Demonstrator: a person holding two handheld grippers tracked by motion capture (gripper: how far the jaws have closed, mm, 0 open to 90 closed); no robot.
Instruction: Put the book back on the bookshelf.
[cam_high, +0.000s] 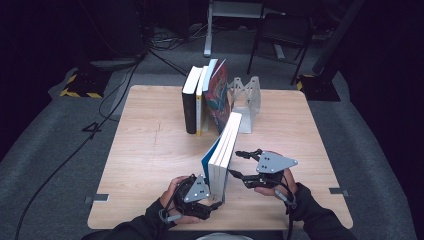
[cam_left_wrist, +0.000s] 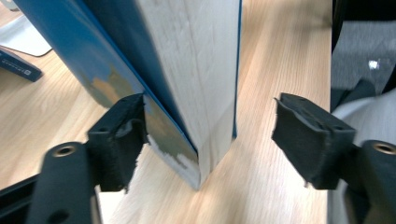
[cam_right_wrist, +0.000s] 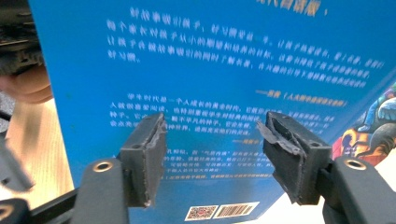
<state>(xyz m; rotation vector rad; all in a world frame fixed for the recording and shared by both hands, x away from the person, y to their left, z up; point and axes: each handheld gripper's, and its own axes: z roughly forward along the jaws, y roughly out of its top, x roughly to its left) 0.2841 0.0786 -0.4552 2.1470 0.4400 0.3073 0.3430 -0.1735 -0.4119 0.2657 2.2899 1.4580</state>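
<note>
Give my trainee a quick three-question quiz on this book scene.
1. True or false: the left hand-held gripper is clamped on the blue book.
2. What does the book's far top end lean against? A) colourful book B) metal bookend C) nothing
3. Which part of the blue book does the right hand-held gripper face?

Key: 1. False, its jaws stand apart around the near corner. 2. A. 3. The back cover, with barcode.

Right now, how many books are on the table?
4: three stand together against the metal bookend at the far side: black, yellow-spined, colourful. One blue book leans nearer, between the grippers. More could be hidden.
</note>
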